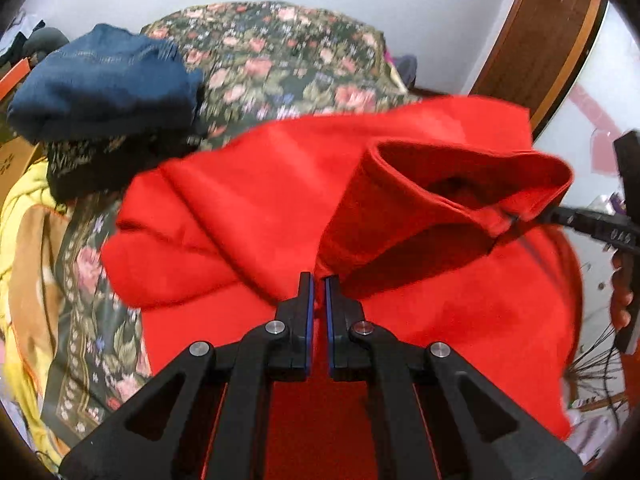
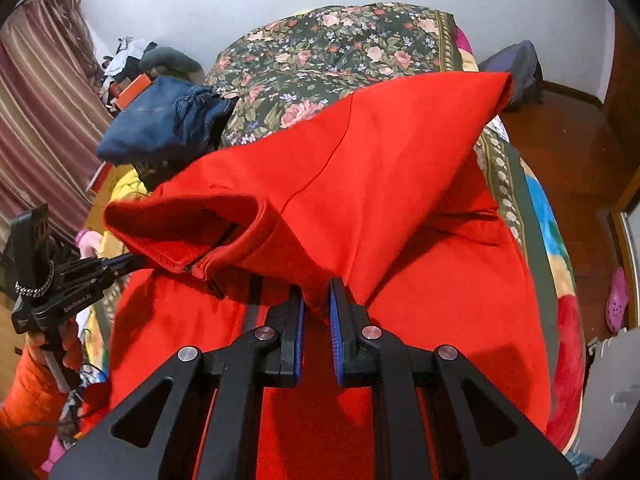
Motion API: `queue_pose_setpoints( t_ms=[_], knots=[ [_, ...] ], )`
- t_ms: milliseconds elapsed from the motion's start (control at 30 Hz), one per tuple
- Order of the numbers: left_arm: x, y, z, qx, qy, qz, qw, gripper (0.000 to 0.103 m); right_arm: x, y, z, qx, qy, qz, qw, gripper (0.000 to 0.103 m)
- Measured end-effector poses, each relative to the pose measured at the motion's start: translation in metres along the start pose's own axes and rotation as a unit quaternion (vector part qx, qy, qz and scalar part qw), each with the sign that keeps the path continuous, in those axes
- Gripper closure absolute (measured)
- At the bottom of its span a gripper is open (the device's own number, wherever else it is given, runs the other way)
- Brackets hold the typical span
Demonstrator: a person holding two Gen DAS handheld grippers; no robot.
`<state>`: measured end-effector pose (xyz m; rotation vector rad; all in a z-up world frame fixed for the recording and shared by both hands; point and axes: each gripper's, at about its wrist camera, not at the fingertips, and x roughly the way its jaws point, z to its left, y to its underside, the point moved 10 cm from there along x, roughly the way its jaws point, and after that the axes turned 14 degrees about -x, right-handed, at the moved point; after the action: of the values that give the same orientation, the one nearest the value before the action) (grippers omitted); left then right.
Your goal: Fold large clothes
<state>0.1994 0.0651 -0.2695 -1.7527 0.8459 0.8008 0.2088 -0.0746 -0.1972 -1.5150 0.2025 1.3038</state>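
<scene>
Hanging between both grippers, the red garment (image 1: pixel 360 200) takes up the middle of each wrist view, its upper layer lifted off the lower part that lies spread on the bed (image 2: pixel 516 200). The left gripper (image 1: pixel 318 280) is clenched on a bunched edge at lower centre of its view; the right gripper (image 2: pixel 317 292) pinches a fold of the same cloth, its blue pads pressed on the fabric. Holding two points of one edge at once probably serves to keep that edge taut, so the raised half can be carried over as a single flap and laid flat. Between the two grips an open collar or cuff (image 2: pixel 188 224) sags into a loop, which could crease under the fold. Beyond the garment, a floral bedspread (image 2: pixel 328 52) covers the far bed at upper centre. A blue denim pile (image 1: pixel 104 84) sits at upper left of the left view, near the garment's far edge, and yellow cloth (image 1: pixel 24 232) lies at the left edge; both crowd the landing area on that side.
</scene>
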Motion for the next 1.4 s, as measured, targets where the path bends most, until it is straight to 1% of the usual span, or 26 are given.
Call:
queue_pose_setpoints(
  t_ms=[67,167,233,267,367,400,433,467,500,533,600,633,667,733,833,900,967,1033,1100,1167,1233,1333,1400],
  knots=[
    [0.000,0.008,0.004,0.006,-0.011,0.000,0.9999,0.099,-0.003,0.001,0.002,-0.006,0.005,-0.003,1.000,0.089],
    [-0.007,0.015,0.010,0.010,-0.032,-0.005,0.9994,0.098,-0.008,0.003,-0.002,-0.003,0.021,0.000,1.000,0.089],
    [-0.015,0.014,0.012,0.005,-0.030,-0.007,0.9995,0.097,-0.013,0.001,-0.005,0.009,0.010,0.012,1.000,0.089],
    [-0.020,0.012,0.012,0.007,-0.031,-0.012,0.9994,0.096,-0.017,-0.001,-0.006,0.012,0.003,0.011,1.000,0.089],
    [-0.039,-0.005,0.010,0.023,-0.049,-0.051,0.9972,0.086,-0.032,-0.012,-0.007,0.008,0.006,-0.008,1.000,0.089],
    [-0.045,-0.013,0.009,0.026,-0.053,-0.066,0.9961,0.079,-0.039,-0.019,-0.008,0.005,0.011,-0.019,1.000,0.089],
    [-0.049,-0.020,0.008,0.026,-0.053,-0.075,0.9954,0.069,-0.043,-0.024,-0.007,0.002,0.014,-0.028,1.000,0.089],
    [-0.053,-0.028,0.006,0.025,-0.052,-0.086,0.9946,0.064,-0.046,-0.030,-0.008,0.001,0.014,-0.036,0.999,0.088],
    [-0.055,-0.035,0.005,0.025,-0.053,-0.094,0.9938,0.057,-0.049,-0.037,-0.008,0.000,0.014,-0.045,0.999,0.088],
    [-0.056,-0.044,0.003,0.026,-0.057,-0.106,0.9924,0.054,-0.050,-0.041,-0.008,0.000,0.014,-0.049,0.999,0.086],
    [-0.053,-0.059,0.000,0.029,-0.066,-0.118,0.9904,0.054,-0.050,-0.055,-0.008,0.003,0.014,-0.060,0.998,0.080],
    [-0.050,-0.067,-0.004,0.031,-0.066,-0.120,0.9901,0.053,-0.048,-0.061,-0.009,0.005,0.015,-0.064,0.998,0.075],
    [-0.047,-0.072,-0.007,0.032,-0.063,-0.119,0.9905,0.051,-0.045,-0.066,-0.010,0.007,0.016,-0.068,0.998,0.069],
    [-0.037,-0.080,-0.012,0.027,-0.053,-0.113,0.9918,0.047,-0.039,-0.072,-0.011,0.007,0.023,-0.072,0.997,0.064],
    [-0.015,-0.081,-0.015,0.009,-0.045,-0.092,0.9947,0.046,-0.020,-0.070,-0.009,-0.001,0.031,-0.054,0.998,0.062],
    [0.006,-0.071,-0.014,-0.008,-0.037,-0.059,0.9975,0.046,-0.004,-0.059,-0.006,-0.007,0.027,-0.030,0.999,0.062],
    [0.020,-0.057,-0.015,-0.017,-0.029,-0.033,0.9989,0.046,0.007,-0.044,-0.008,-0.012,0.034,-0.006,0.999,0.062],
    [0.033,-0.040,-0.015,-0.018,-0.030,-0.009,0.9994,0.046,0.013,-0.031,-0.011,-0.014,0.039,0.009,0.999,0.062],
    [0.041,-0.024,-0.015,-0.010,-0.031,0.006,0.9995,0.046,0.018,-0.018,-0.014,-0.009,0.035,0.021,0.999,0.062],
    [0.043,-0.013,-0.016,0.001,-0.033,0.006,0.9994,0.044,0.016,-0.010,-0.017,0.000,0.029,0.021,0.999,0.059],
    [0.038,-0.010,-0.017,0.016,-0.044,-0.012,0.9989,0.044,0.012,-0.010,-0.019,0.006,0.026,0.021,0.999,0.059],
    [0.026,-0.014,-0.018,0.036,-0.060,-0.025,0.9972,0.044,0.002,-0.014,-0.024,0.019,0.024,0.016,0.999,0.059],
    [0.016,-0.020,-0.015,0.033,-0.063,-0.038,0.9968,0.044,-0.003,-0.020,-0.028,0.021,0.034,0.007,0.999,0.059]
  ],
)
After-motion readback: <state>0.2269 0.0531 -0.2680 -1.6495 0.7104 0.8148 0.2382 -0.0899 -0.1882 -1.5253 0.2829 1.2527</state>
